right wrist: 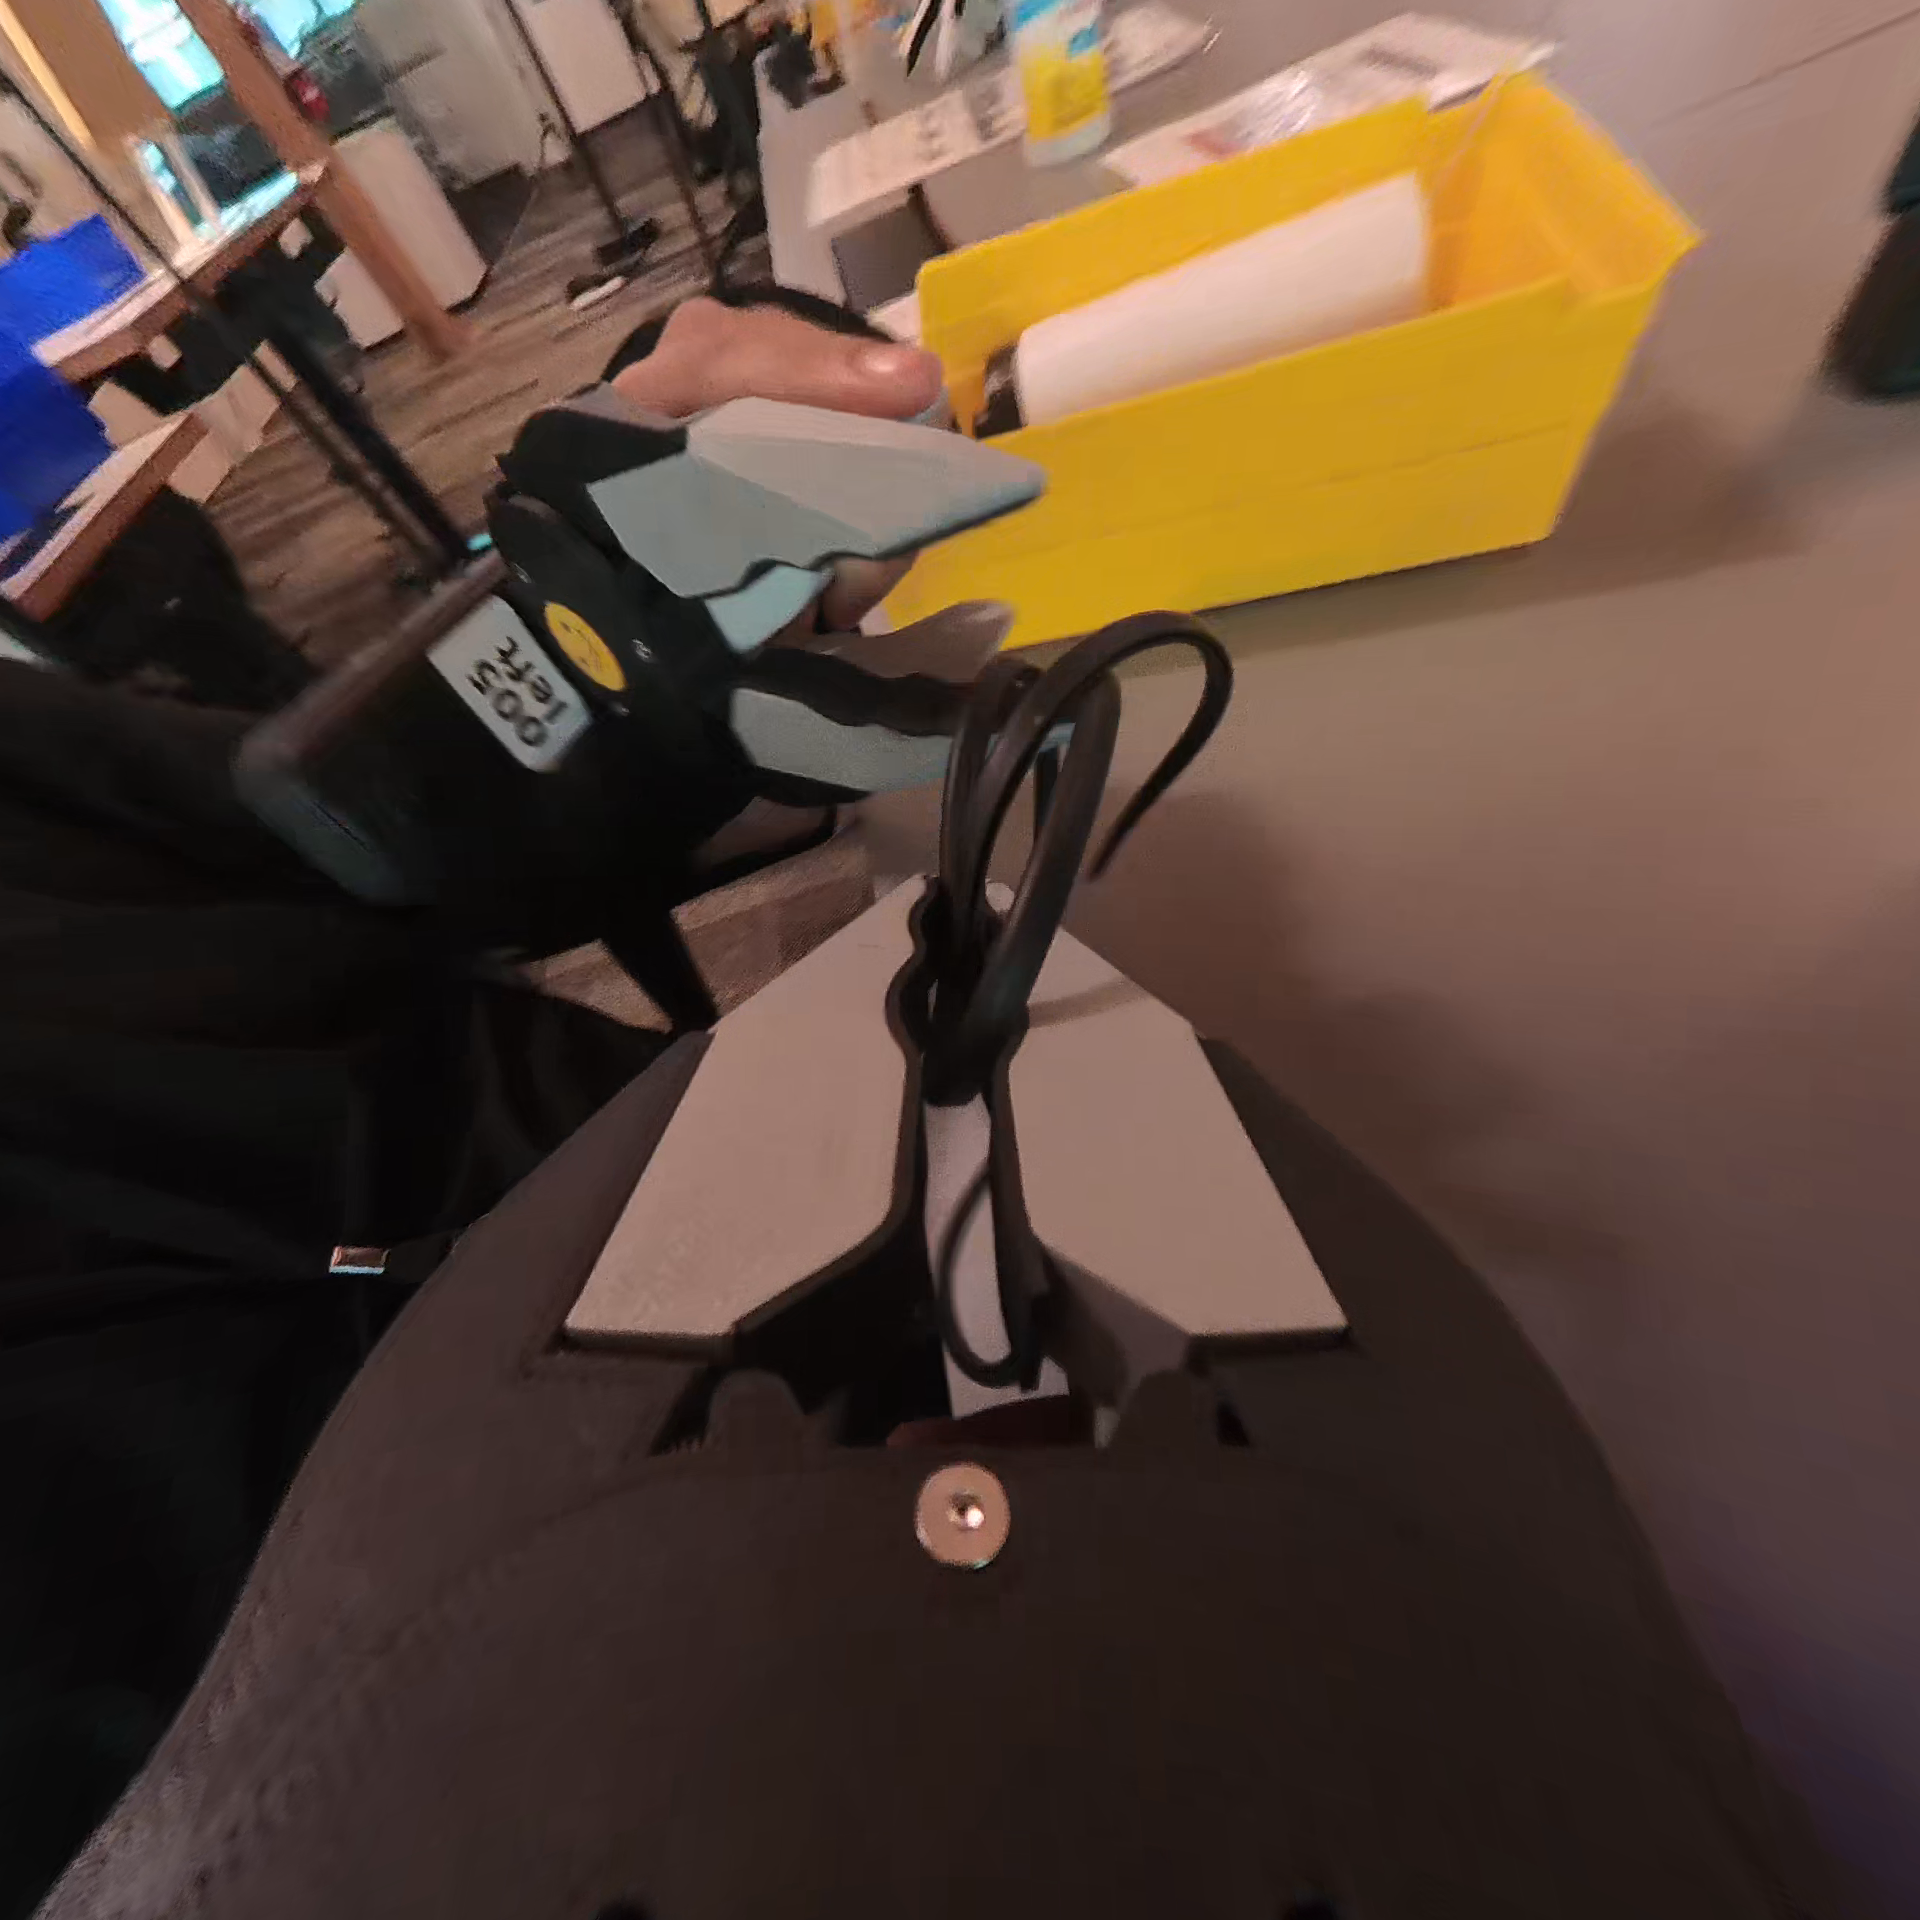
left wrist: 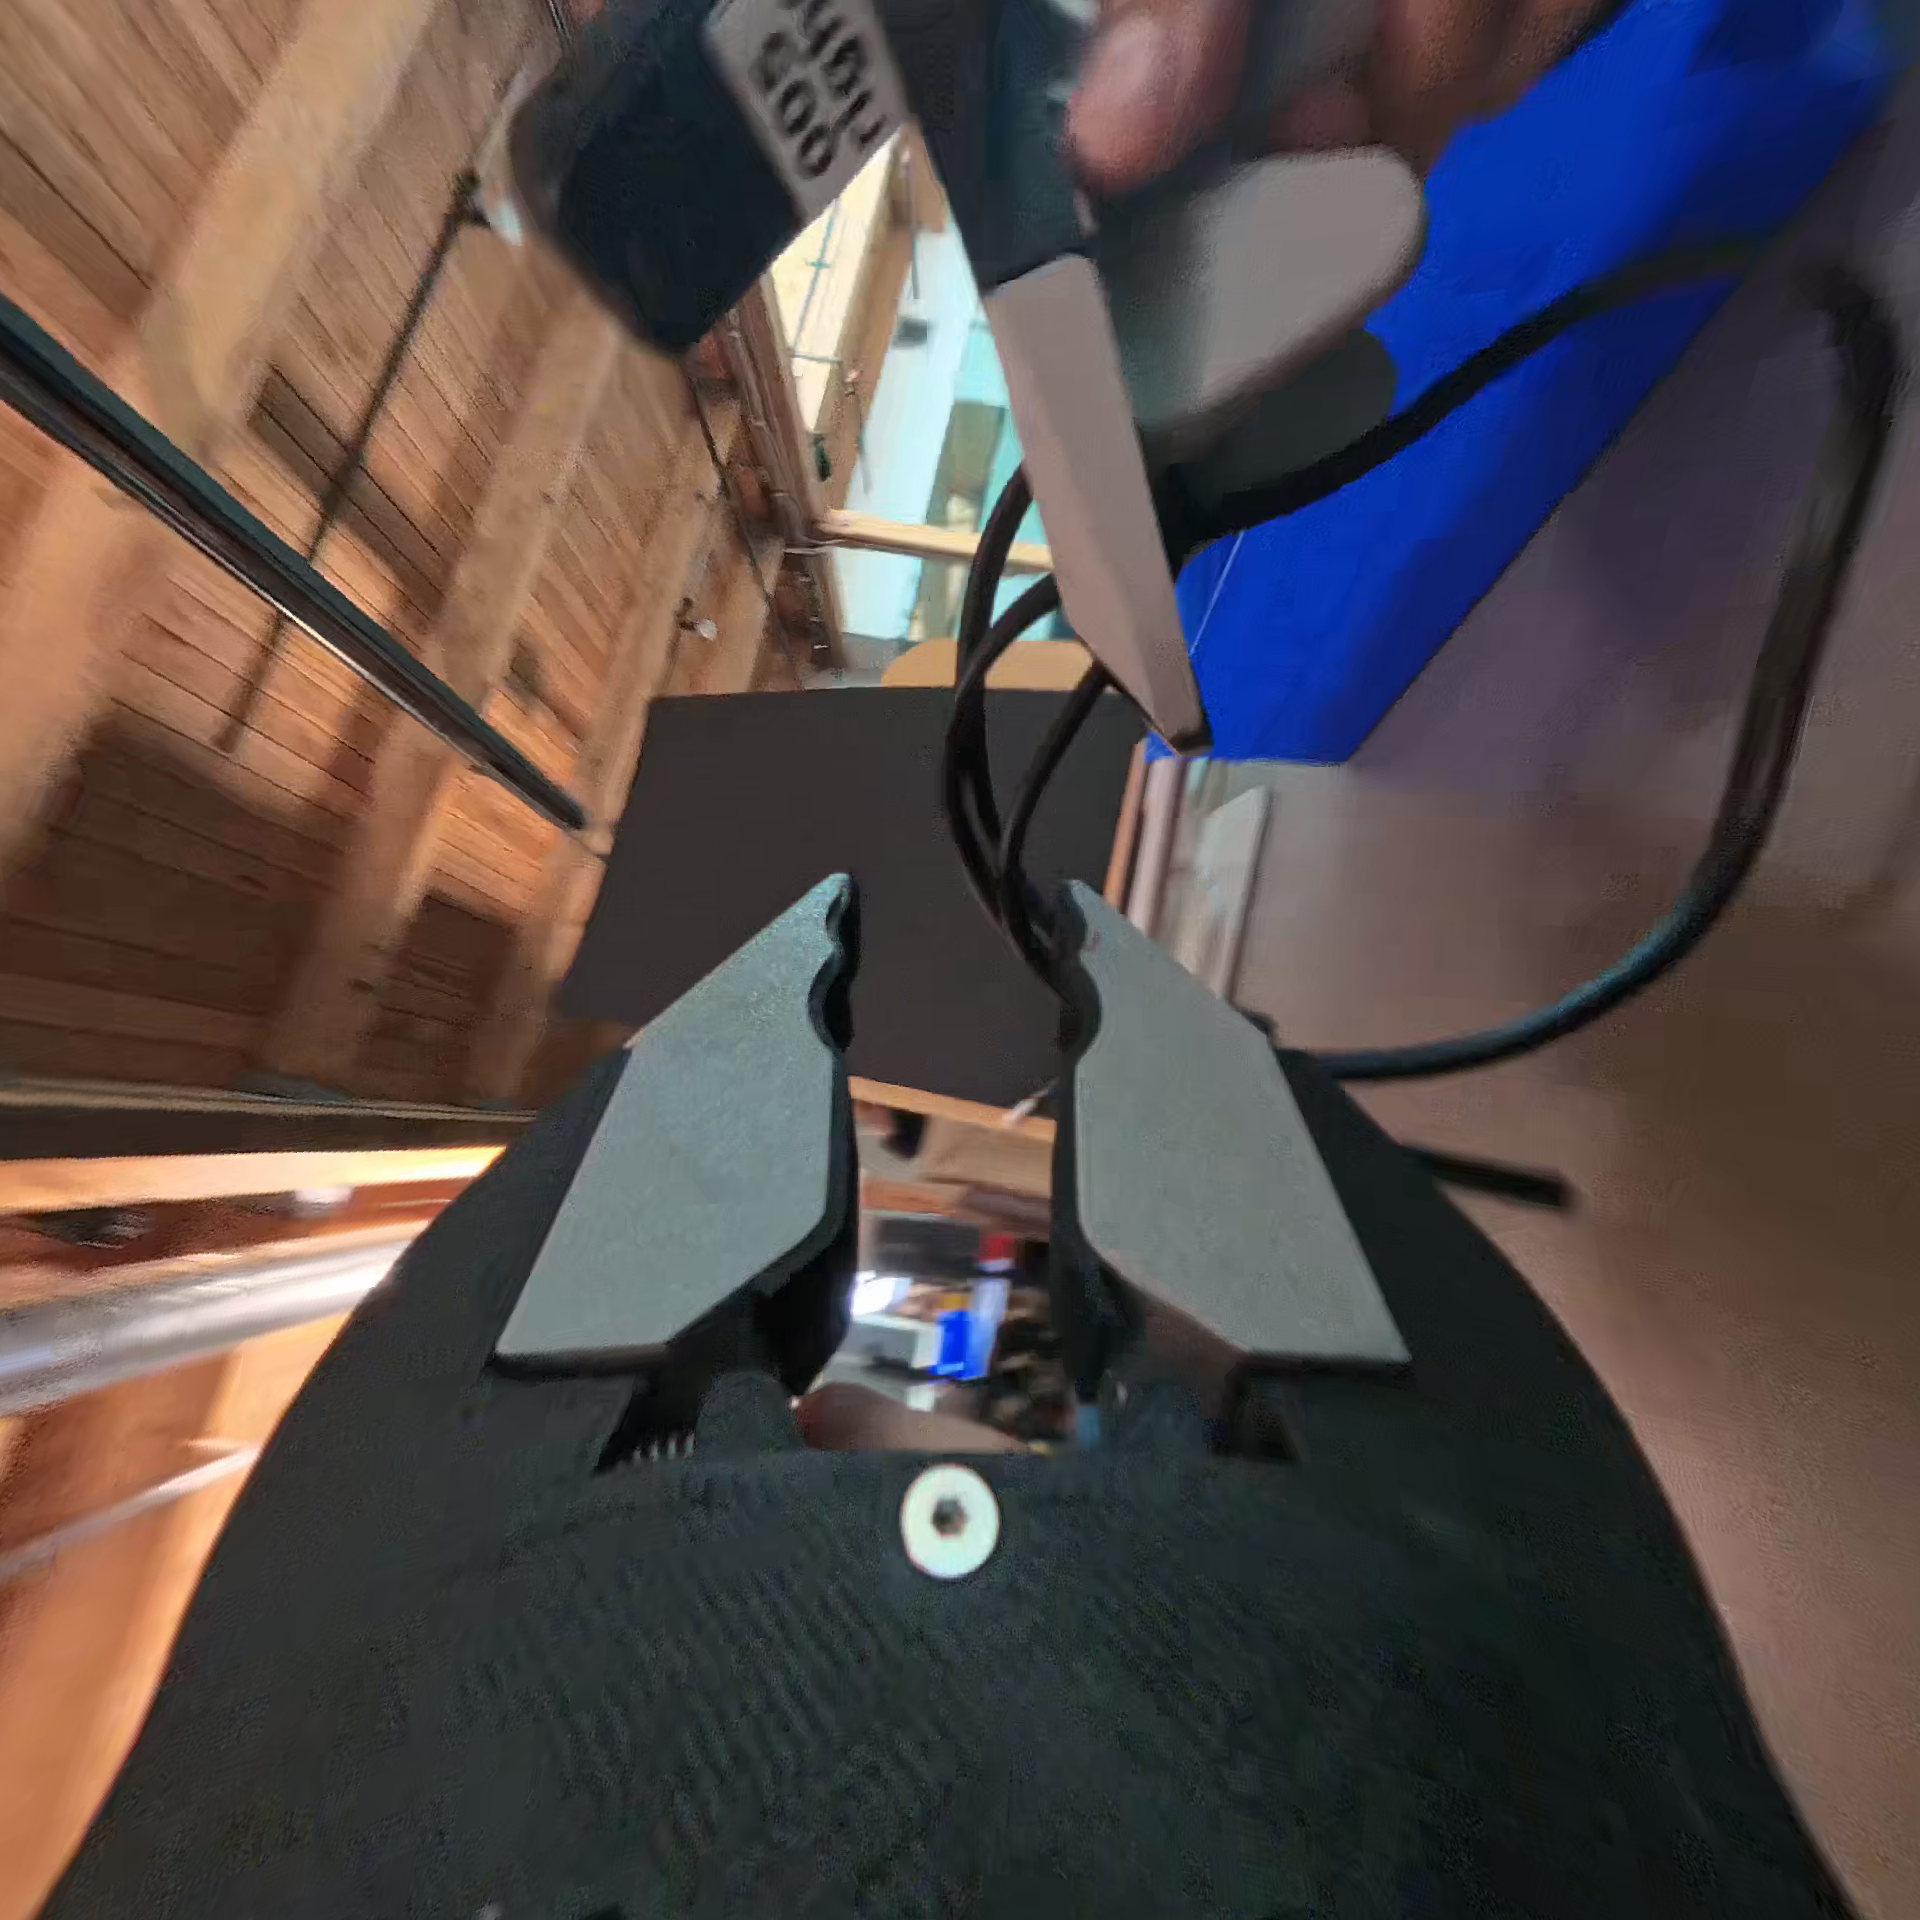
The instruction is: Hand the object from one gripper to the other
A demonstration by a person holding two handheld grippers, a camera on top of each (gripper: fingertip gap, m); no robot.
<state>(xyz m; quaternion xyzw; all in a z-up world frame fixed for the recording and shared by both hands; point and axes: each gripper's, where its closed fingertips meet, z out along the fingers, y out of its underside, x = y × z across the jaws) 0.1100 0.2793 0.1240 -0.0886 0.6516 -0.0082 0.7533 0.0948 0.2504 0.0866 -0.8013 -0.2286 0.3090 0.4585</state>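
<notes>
Mid-handover, by the look of it. Pinched tight between the fingers of the right gripper [right wrist: 961,904]: a bundle of looped black cable [right wrist: 1039,748], gripped low on the loops, which leaves the bends standing up and forward, free for a second hold. Reaching in from the left of the right wrist view: the left gripper [right wrist: 1029,613], carried in a hand [right wrist: 779,358] and spread wide, lower finger just at the top of the loop. Same spread in the left wrist view: parted fingers, with cable strands running between the tips and lying against the right-hand finger, touching it but not squeezed. Turned roughly crosswise to the other gripper, probably to bite across the strands rather than along them. Held up above the grey desk [right wrist: 1558,935], well clear of the yellow bin [right wrist: 1247,499] at the far side and the white roll [right wrist: 1226,281] lying in it. Not yet a transfer, then: one grip only, on the right side. Next, in all likelihood, closing the left fingers on the loop before letting go with the right. Some risk of strands springing out sideways, being loosely coiled. Off to the right, one free end curling away, unheld.
</notes>
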